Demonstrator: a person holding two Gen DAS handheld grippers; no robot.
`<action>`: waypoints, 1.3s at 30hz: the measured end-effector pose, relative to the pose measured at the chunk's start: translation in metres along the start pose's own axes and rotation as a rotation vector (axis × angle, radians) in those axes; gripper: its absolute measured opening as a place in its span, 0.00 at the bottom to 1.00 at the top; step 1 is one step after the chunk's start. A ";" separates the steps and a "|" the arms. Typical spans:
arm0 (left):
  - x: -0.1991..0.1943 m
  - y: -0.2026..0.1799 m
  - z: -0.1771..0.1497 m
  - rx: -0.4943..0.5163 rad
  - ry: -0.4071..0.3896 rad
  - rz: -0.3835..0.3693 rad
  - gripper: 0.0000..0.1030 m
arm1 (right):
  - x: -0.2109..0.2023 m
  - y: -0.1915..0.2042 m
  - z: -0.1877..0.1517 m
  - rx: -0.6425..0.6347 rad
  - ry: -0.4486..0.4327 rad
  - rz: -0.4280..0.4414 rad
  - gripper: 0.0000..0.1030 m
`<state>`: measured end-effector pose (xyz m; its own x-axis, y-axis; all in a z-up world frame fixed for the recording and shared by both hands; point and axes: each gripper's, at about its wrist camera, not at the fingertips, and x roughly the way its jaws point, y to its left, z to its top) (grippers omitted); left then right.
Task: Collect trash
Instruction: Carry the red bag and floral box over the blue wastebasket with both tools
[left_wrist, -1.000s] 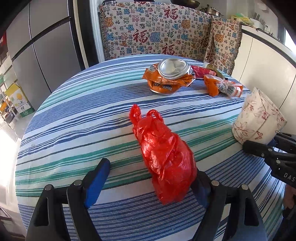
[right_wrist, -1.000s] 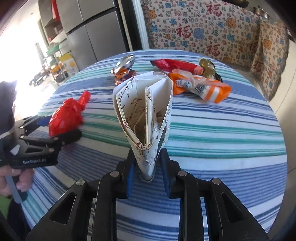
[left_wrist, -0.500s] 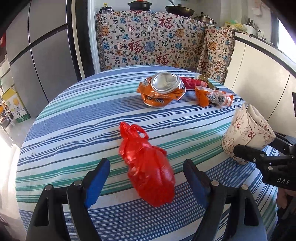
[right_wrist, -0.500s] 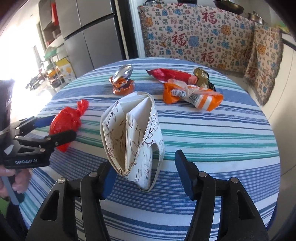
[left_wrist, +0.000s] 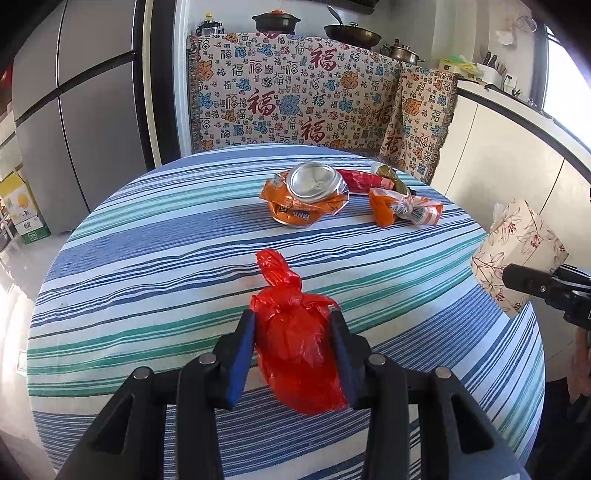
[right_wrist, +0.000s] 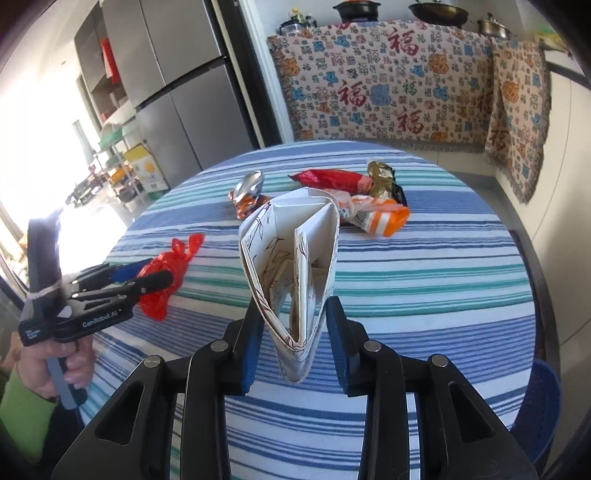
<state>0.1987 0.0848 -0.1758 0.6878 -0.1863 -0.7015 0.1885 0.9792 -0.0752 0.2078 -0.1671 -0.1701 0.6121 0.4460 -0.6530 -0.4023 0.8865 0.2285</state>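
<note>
My left gripper (left_wrist: 291, 325) is shut on a knotted red plastic bag (left_wrist: 295, 350) and holds it above the striped round table (left_wrist: 147, 258); the bag also shows in the right wrist view (right_wrist: 166, 273). My right gripper (right_wrist: 293, 317) is shut on a folded floral paper box (right_wrist: 295, 266) with its open mouth facing up; the box also shows in the left wrist view (left_wrist: 517, 251). A crushed orange can (left_wrist: 308, 199), a red wrapper (left_wrist: 362, 181), a gold wrapper (left_wrist: 388, 173) and an orange-and-white wrapper (left_wrist: 406, 208) lie on the far side of the table.
A patterned cloth (left_wrist: 295, 99) covers a bench behind the table. A grey fridge (left_wrist: 74, 110) stands at the left and white cabinets (left_wrist: 498, 155) at the right. A blue bin (right_wrist: 539, 398) sits below the table's right edge.
Both grippers were open half a second ago. The left has closed on the red bag and lifted it. The right has closed on the paper box and raised it upright.
</note>
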 end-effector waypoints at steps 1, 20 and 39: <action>-0.002 -0.003 -0.001 0.002 -0.004 -0.008 0.39 | -0.004 -0.003 -0.002 0.003 0.001 -0.002 0.33; -0.016 -0.179 0.023 0.128 -0.030 -0.281 0.39 | -0.121 -0.155 -0.047 0.194 -0.002 -0.199 0.34; 0.092 -0.427 0.023 0.275 0.150 -0.489 0.39 | -0.155 -0.330 -0.127 0.473 0.102 -0.336 0.34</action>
<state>0.1972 -0.3523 -0.1924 0.3716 -0.5786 -0.7260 0.6484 0.7214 -0.2431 0.1595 -0.5447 -0.2363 0.5756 0.1380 -0.8060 0.1643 0.9461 0.2792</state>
